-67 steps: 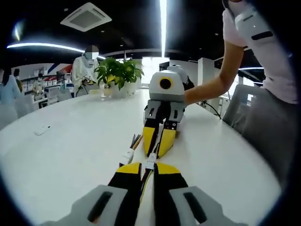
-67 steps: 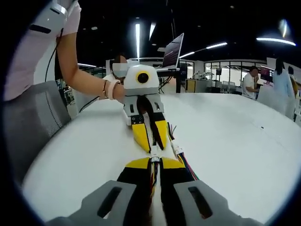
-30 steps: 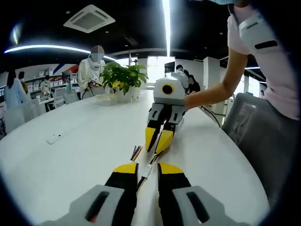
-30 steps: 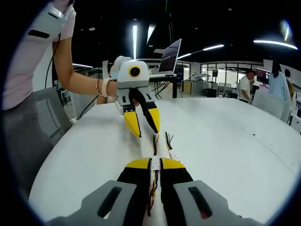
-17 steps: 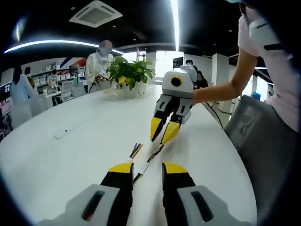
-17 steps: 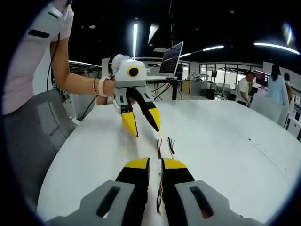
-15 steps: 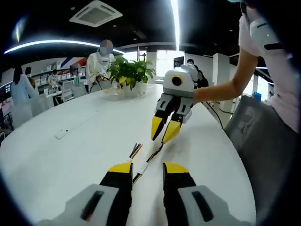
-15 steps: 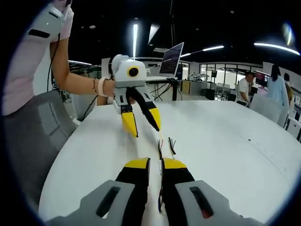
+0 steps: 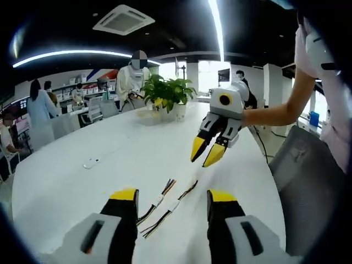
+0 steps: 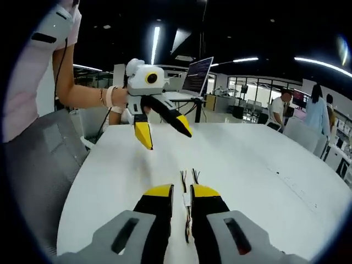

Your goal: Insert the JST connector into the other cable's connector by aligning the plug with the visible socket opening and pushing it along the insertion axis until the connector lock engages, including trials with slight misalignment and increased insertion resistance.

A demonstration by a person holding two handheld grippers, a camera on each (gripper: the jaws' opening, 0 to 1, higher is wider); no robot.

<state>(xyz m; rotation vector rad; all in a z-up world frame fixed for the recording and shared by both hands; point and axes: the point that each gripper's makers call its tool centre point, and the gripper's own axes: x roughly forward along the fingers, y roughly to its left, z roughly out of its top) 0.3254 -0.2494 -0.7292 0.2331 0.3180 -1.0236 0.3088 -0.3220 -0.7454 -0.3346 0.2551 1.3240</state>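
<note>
Your left gripper [image 9: 171, 199] hangs above the desk [image 9: 66, 181] with its jaws spread wide and empty; the cables [image 9: 165, 206] lie on the desk below and between them, long axis running roughly away from you toward the right gripper [image 9: 208, 155]. Your right gripper [image 10: 181, 199] has its jaws nearly closed with a cable [image 10: 187, 212] in the narrow gap — whether they pinch it cannot be told — and it appears the nearer to the wires. The connectors look joined in line, though the lock cannot be judged; no writing is legible.
</note>
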